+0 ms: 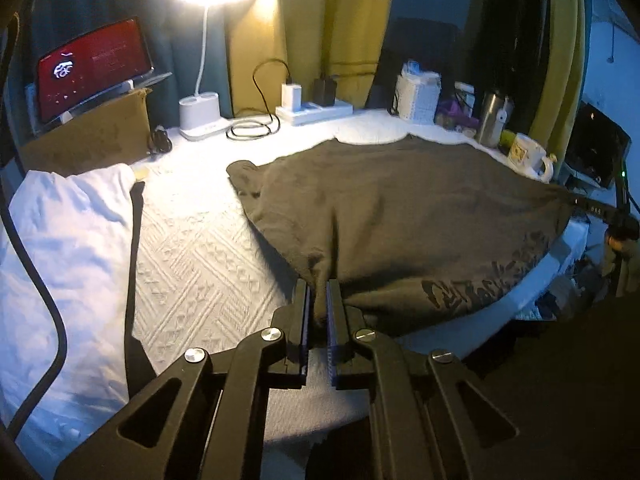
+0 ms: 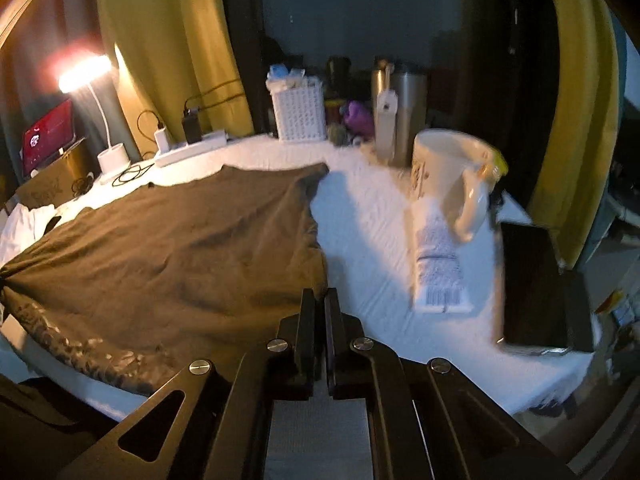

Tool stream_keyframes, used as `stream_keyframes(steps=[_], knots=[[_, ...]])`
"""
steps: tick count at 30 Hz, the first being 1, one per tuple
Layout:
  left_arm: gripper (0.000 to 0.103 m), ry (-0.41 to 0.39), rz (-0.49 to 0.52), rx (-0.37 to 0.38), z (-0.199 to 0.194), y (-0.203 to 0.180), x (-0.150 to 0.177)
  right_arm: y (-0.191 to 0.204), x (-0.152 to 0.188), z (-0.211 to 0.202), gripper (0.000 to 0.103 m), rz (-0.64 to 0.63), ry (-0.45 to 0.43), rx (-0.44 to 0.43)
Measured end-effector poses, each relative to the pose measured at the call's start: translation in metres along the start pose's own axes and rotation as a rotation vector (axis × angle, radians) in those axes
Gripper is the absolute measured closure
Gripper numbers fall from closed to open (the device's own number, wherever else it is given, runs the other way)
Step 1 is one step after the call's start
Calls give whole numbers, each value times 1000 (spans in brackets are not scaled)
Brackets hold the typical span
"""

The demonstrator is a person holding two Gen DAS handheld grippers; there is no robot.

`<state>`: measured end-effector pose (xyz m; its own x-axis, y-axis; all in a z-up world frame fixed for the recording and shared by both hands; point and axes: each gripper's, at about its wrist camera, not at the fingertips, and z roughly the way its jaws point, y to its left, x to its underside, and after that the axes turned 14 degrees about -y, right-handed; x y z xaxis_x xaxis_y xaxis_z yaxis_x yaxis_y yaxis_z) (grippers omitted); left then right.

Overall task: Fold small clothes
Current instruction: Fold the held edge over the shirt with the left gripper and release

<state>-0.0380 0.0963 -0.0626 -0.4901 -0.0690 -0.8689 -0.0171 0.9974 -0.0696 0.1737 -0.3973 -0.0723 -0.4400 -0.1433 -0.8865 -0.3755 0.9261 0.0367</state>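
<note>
A dark brown T-shirt with a black print near its front edge lies spread on the white textured cloth. It also shows in the right wrist view. My left gripper is shut on the shirt's near left corner, with fabric pinched between the pads. My right gripper is shut on the shirt's near right corner. The far tip of the right gripper shows at the right edge of the left wrist view.
A white garment lies at the left. Along the back stand a lit desk lamp, a power strip, a white basket, steel flasks and a mug. A white packet and black box lie at the right.
</note>
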Motion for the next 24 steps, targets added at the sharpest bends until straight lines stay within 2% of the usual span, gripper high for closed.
stream_keyframes(steps=[4, 6, 9, 12, 13, 16, 19, 22, 24], knots=[[97, 91, 14, -43, 15, 6, 20, -7, 11, 9, 99, 6, 38, 26], [97, 159, 12, -47, 29, 10, 37, -12, 23, 17, 99, 21, 71, 31], [97, 215, 1, -34, 39, 11, 51, -16, 40, 27, 99, 22, 132, 48], [94, 214, -23, -35, 38, 14, 48, -18, 46, 28, 99, 15, 143, 50], [90, 218, -40, -36, 37, 16, 47, -17, 46, 28, 99, 10, 145, 50], [59, 236, -63, -79, 35, 26, 46, -17, 46, 29, 99, -6, 146, 57], [57, 217, -76, -110, 29, 38, 42, -13, 44, 30, 99, -40, 152, 79], [57, 169, -75, -163, 28, 51, 29, -12, 43, 31, 99, -57, 162, 88], [57, 129, -76, -167, 32, 57, 19, -12, 43, 31, 99, -56, 161, 88]])
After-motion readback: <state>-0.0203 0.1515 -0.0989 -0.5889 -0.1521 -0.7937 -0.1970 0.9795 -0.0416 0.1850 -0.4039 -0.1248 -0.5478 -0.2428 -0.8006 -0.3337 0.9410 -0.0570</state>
